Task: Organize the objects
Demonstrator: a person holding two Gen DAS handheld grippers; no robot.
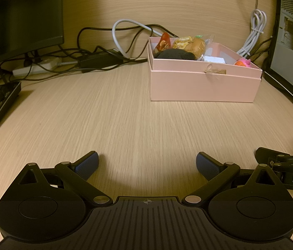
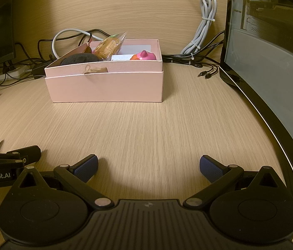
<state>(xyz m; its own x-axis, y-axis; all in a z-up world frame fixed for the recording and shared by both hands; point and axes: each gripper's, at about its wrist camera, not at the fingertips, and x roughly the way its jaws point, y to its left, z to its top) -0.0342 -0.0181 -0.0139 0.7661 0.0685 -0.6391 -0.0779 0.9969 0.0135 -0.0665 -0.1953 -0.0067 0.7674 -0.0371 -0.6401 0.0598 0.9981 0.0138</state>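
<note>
Presently one pink box (image 1: 204,83) is sitting at one o'clock on the worktop (image 1: 115,120), while the left tool (image 1: 147,162) and right tool (image 2: 148,165) are both gaping wide, gripping nothing.

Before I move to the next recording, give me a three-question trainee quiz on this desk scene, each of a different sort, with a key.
1. True or false: both the left gripper and the right gripper are open and hold nothing.
2. Which of these lies in the pink box? A) keyboard B) pink toy C) audio plugs
3. Fill in: the bundled grey cable stands between the box and the ____ on the right.

Key: 1 true; 2 B; 3 computer case.
</note>
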